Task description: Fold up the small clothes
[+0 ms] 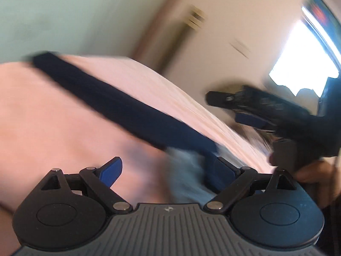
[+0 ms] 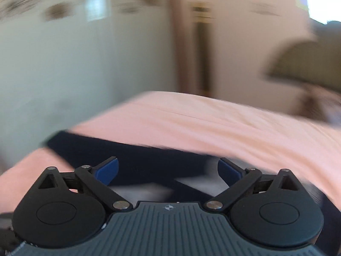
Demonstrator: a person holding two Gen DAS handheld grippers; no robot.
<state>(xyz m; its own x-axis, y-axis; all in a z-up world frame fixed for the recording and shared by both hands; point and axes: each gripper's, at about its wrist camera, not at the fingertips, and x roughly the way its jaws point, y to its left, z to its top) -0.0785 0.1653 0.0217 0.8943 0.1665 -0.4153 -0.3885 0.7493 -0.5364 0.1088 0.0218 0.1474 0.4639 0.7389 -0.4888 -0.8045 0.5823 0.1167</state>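
Nearest in the left wrist view, the left gripper (image 1: 170, 171) has its jaws spread wide with nothing pinched; a pale blue cloth (image 1: 187, 175) lies blurred between and just beyond them, loose on the bed. In the right wrist view the right gripper (image 2: 168, 170) is likewise splayed and released, hovering over the dark navy garment (image 2: 132, 155), which lies as a long strip across the pink bedsheet (image 2: 213, 119). By my judgement the navy piece is already laid narrow, perhaps part-folded, and nothing is gripped, so further folds and the pale cloth remain to do; the blur keeps me from saying how neat it is. Counting: two grippers, one navy garment, one pale blue cloth, one bed. Farther off stand blurred walls and a bright window (image 1: 298, 64).
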